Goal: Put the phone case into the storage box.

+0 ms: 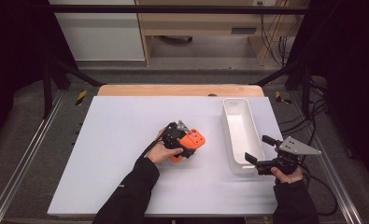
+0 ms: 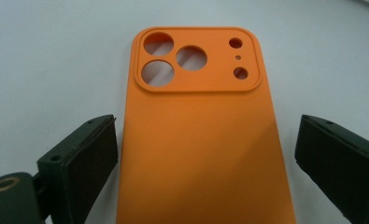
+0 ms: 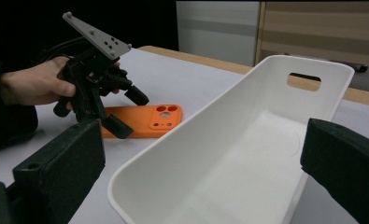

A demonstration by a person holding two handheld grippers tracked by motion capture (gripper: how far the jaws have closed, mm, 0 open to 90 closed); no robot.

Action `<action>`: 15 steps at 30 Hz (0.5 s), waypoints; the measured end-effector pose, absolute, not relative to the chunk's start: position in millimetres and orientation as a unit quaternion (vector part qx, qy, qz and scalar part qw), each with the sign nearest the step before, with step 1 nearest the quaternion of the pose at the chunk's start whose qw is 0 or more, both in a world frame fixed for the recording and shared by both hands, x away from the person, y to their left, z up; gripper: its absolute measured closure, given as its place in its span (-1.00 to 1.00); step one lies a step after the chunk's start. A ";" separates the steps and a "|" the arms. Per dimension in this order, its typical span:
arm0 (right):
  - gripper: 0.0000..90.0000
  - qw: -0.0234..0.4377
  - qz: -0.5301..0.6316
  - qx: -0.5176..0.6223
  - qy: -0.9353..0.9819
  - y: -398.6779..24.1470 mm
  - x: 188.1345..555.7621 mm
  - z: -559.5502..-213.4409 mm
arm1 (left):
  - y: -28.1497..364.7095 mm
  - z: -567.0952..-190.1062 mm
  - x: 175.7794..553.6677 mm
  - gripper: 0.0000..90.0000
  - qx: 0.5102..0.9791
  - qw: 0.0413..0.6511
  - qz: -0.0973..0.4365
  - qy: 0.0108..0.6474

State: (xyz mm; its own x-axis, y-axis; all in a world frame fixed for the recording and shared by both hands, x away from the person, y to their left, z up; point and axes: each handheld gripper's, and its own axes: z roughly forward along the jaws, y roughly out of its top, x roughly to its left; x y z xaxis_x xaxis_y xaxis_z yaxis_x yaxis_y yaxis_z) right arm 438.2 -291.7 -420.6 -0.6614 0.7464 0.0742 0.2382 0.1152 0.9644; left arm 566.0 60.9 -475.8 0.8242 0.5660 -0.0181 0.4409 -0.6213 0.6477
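From the high view, the orange phone case (image 1: 191, 142) lies mid-desk (image 1: 117, 140), left hand-held gripper (image 1: 181, 140) over it. Left gripper view: jaws apart, flanking the case (image 2: 203, 140), not touching. Right gripper view: right hand-held gripper (image 3: 205, 177) gapes empty around the white bin's (image 3: 247, 154) near end.

One orange phone case (image 1: 190, 141), one white bin (image 1: 240, 135), two claws.

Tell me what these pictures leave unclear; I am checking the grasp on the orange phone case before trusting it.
- High view: the left tool and hand cover much of the orange phone case.
- Left gripper view: the case's near end is cut off by the bottom edge; whether the pads touch it is unclear.
- Right gripper view: the white bin's near corner runs off the bottom edge.
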 end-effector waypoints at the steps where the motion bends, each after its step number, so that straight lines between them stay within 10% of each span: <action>1: -0.99 0.224 0.568 0.345 0.712 -291.7 438.2 -420.6 | 60.9 -476.2 566.3 -0.87 0.896 0.331 0.095 0.282; 15: -0.99 0.223 0.568 0.346 0.713 -291.7 438.2 -420.6 | 61.9 -477.6 566.4 -0.78 0.902 0.316 0.105 0.274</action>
State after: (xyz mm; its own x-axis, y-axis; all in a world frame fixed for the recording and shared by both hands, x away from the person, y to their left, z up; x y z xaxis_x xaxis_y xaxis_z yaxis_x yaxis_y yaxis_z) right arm 438.2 -291.7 -420.6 -0.6613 0.7464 0.0746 0.2391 0.1154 0.9641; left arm 566.4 61.9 -477.6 0.8275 0.5613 0.0164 0.4287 -0.6503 0.6272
